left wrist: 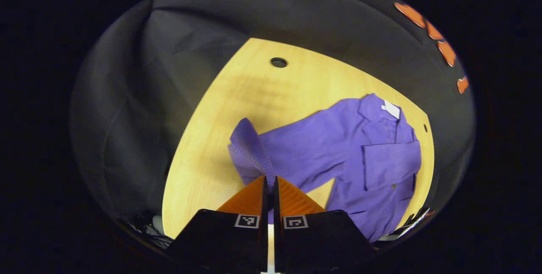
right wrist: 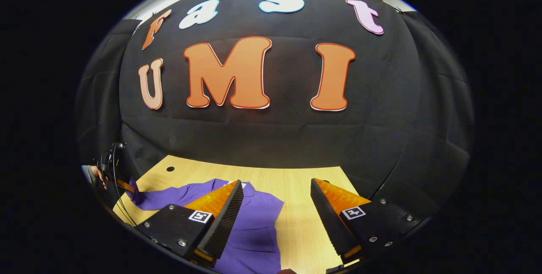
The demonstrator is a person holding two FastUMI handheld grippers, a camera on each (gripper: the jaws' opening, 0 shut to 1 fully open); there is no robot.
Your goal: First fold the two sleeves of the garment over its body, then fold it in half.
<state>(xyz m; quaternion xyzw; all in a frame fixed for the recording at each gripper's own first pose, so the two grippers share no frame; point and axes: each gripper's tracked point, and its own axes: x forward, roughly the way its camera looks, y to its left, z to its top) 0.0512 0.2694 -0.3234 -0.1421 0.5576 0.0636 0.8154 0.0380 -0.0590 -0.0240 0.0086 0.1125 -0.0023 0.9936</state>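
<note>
One garment: a purple shirt (left wrist: 338,151) lies spread on the wooden table (left wrist: 237,96), ahead and to the right of the left gripper (left wrist: 269,181); in the right gripper view it lies under and left of the left finger.
Sleeve: one sleeve (left wrist: 292,147) runs from the body toward the left gripper, ending in a ribbed cuff (left wrist: 247,151) right at its fingertips.
Handling: it looks like thin, limp cloth, so probably light, with no stiffness; likely to sag, drag and wrinkle when lifted, not fragile.
Where to hold: the cuff edge seems best, pinching both layers so that the sleeve follows; for the half fold, hem or shoulder corners.
Left gripper: fingers nearly together with only a thin slit between them, tips at the cuff; whether cloth is caught between them I cannot tell.
Right gripper (right wrist: 275,206): fingers wide apart, holding nothing, above the shirt's right side and bare table.
Collar: a white label (left wrist: 391,109) marks the neck, at the far right from the left gripper.
Further off: a hand (right wrist: 99,176) with a cable shows at the far left of the right gripper view.
</note>
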